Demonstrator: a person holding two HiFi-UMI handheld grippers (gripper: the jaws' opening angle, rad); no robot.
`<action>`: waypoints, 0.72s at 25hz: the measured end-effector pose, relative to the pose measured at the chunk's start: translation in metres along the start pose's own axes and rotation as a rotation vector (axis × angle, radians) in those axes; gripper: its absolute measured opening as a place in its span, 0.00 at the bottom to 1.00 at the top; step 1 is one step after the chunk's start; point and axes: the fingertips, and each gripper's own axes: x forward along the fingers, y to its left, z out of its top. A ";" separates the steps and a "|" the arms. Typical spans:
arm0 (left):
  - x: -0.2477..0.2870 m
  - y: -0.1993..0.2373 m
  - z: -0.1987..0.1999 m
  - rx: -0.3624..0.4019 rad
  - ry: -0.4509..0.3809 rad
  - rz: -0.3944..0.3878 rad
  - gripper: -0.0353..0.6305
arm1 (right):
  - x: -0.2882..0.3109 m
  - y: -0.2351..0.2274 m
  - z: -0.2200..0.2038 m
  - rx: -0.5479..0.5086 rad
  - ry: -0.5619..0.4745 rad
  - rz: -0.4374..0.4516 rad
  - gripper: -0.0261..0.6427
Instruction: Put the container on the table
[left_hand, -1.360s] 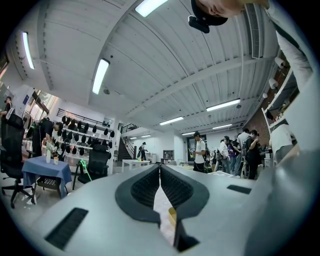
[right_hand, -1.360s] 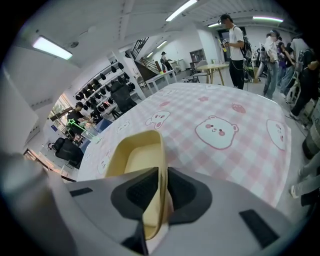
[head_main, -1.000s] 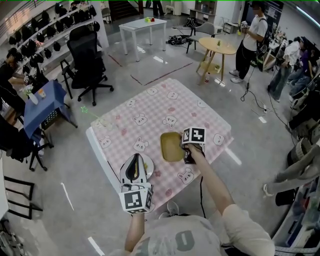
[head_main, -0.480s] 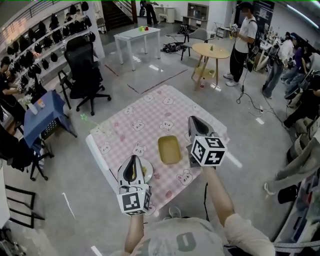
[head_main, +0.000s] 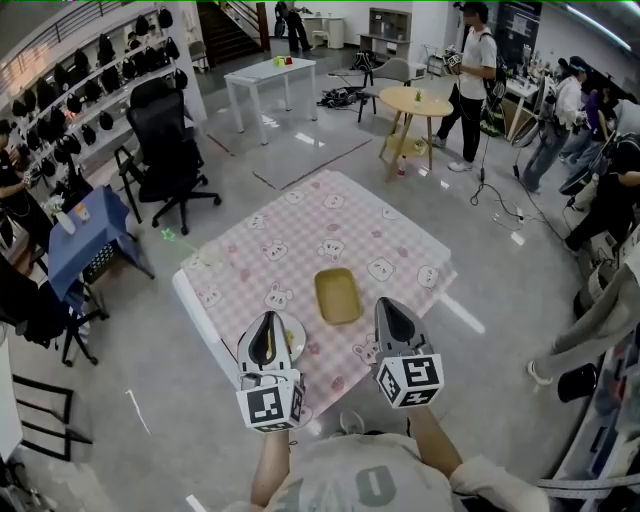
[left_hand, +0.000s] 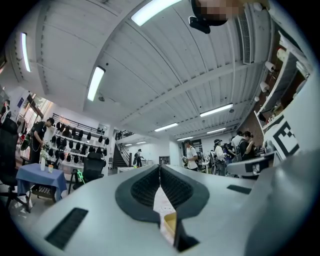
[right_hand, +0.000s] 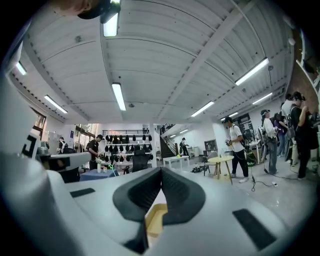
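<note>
The yellow rectangular container (head_main: 338, 295) stands alone on the table with the pink checked cloth (head_main: 300, 225), near its front edge. My right gripper (head_main: 388, 305) hovers just right of and nearer than the container, not touching it; its jaws have just been closing and are shut with nothing between them. My left gripper (head_main: 268, 318) is held over the front left of the table, shut and empty. Below the closed jaws the container (right_hand: 155, 217) shows in the right gripper view, and the container (left_hand: 170, 225) also shows in the left gripper view.
A white plate (head_main: 296, 335) lies on the cloth beside the left gripper. A black office chair (head_main: 170, 130), a blue-covered table (head_main: 85, 220), a white table (head_main: 270, 72) and a round wooden table (head_main: 432, 98) stand around. Several people stand at the right.
The right gripper has come away from the container's right edge, risen and drawn back toward me, and its jaws have closed. The container stays on the cloth. The left gripper rose slightly.
</note>
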 end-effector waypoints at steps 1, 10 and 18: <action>-0.001 0.000 -0.001 -0.001 0.000 -0.002 0.10 | -0.004 0.002 -0.010 0.000 0.018 0.000 0.08; -0.003 -0.009 -0.002 -0.011 -0.002 -0.009 0.10 | -0.015 0.005 -0.024 -0.014 0.048 0.011 0.08; -0.005 -0.009 0.001 -0.011 -0.005 -0.004 0.10 | -0.012 0.006 -0.010 -0.013 0.013 0.015 0.08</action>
